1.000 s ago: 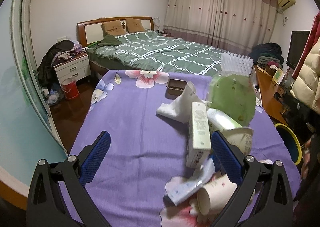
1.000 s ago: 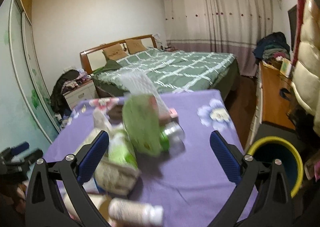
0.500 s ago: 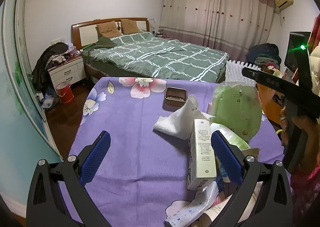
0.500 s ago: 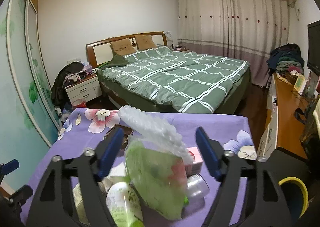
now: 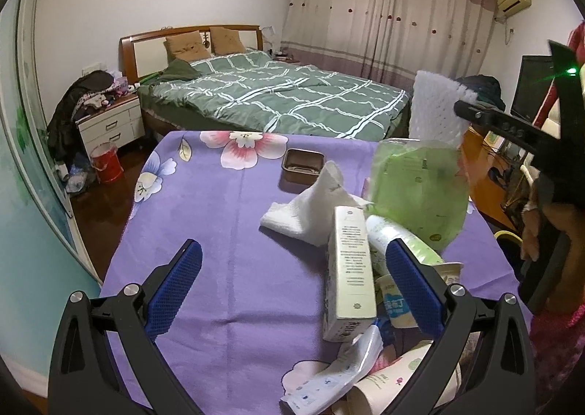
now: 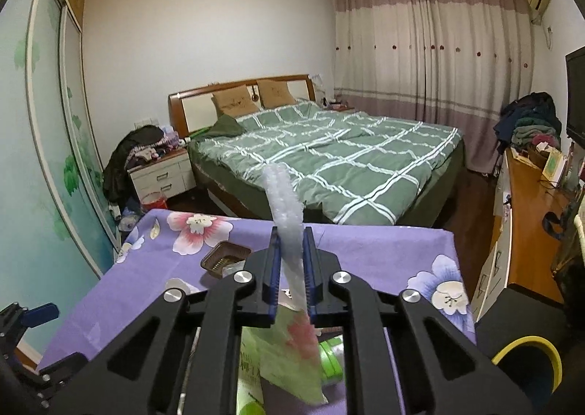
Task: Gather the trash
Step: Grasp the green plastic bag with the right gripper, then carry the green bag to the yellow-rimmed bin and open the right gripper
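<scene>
Trash lay heaped at the near right part of the desk [image 5: 219, 232], on its purple flowered cloth: a tall white carton [image 5: 351, 268], a crumpled tissue [image 5: 310, 206], a white-and-green tube [image 5: 402, 243], paper cups and a wrapper at the front edge. The right gripper [image 6: 291, 268] had just been closing, and its blue pads pressed on a strip of white foam netting [image 6: 283, 203] that stuck up between them. A green plastic bag [image 5: 416, 192] hung below the netting, so the two seemed to come up as one piece; the netting was the highest, easiest part of the pile to pinch. In the left wrist view the bag's lower edge still met the tube and the pile, so I could not tell whether it was fully clear of the desk. The left gripper [image 5: 292, 276] hovered low over the cloth with its jaws wide apart and nothing between its pads, the carton standing just inside its right finger, likely the next pick. A yellow-rimmed bin [image 6: 526, 360] stood on the floor beside the desk's right edge, the probable place for the lifted bag. A small brown tray [image 5: 302, 166] sat apart, farther back.
</scene>
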### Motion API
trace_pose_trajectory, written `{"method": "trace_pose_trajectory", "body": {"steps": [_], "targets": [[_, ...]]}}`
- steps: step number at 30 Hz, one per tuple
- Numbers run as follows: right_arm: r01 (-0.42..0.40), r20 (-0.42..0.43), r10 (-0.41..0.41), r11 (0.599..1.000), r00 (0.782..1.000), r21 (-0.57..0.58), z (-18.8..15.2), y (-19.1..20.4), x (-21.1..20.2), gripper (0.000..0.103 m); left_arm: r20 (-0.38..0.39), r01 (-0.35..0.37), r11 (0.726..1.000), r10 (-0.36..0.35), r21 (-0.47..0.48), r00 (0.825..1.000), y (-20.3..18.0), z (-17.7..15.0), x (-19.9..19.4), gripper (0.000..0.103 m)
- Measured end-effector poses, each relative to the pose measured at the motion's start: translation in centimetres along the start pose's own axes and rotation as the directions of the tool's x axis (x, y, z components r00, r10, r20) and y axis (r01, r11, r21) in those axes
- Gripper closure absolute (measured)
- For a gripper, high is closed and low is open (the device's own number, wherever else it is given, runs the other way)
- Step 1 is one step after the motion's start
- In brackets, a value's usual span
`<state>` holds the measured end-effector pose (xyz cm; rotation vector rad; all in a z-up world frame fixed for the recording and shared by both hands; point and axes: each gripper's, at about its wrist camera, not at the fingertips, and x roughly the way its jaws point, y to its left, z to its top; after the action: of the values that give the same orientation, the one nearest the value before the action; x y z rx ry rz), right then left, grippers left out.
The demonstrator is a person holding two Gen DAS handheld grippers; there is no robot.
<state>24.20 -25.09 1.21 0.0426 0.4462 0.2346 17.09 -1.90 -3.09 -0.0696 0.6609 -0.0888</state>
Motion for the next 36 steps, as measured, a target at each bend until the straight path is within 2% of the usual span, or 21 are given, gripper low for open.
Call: {"method": "trace_pose_trajectory", "body": {"steps": [5,10,16,20,23,27,32,36], "targets": [[-0.009,0.059,0.008,1.0,0.998,0.02,0.0,-0.9,-4.1,0.092,0.004,0.018,1.0,-0.018,0.007,1.0,-0.8,-0.2,-0.5,0.004],[-0.028,0.084,0.025,0.999,0.996,0.028,-1.1,-1.6,-8.2,0.092,0.0,0.043,0.999,-0.043,0.016,0.999,-1.8,-0.6,-0.8,0.004],[0.019,0.122,-0.03,0.996,0.992,0.091,-3.1,-4.1,-12.3,0.092,-0.005,0.066,0.997,-0.065,0.04,0.998,-3.5,-1.4,-1.6,0.004],[0.124,0.121,-0.14,0.984,0.983,0.131,-4.9,-6.9,-14.4,0.092,-0.012,0.085,0.994,-0.084,0.061,0.996,-5.1,-2.1,-2.1,0.004],[0.228,0.089,-0.245,0.959,0.965,0.17,-6.9,-9.9,-15.1,0.092,-0.023,0.099,0.992,-0.098,0.077,0.995,-6.3,-2.9,-2.5,0.004],[0.372,0.021,-0.387,0.899,0.922,0.232,-10.1,-15.0,-15.9,0.092,-0.039,0.106,0.991,-0.102,0.087,0.994,-7.3,-3.8,-2.8,0.004],[0.483,-0.057,-0.489,0.827,0.871,0.287,-13.2,-20.5,-15.7,0.092,-0.04,0.084,0.991,-0.08,0.101,0.996,-8.6,-5.0,-3.5,0.004],[0.528,-0.112,-0.521,0.791,0.846,0.309,-15.1,-23.3,-14.6,0.09,-0.053,0.065,0.99,-0.059,0.121,0.997,-9.5,-5.9,-3.8,0.004]]}}
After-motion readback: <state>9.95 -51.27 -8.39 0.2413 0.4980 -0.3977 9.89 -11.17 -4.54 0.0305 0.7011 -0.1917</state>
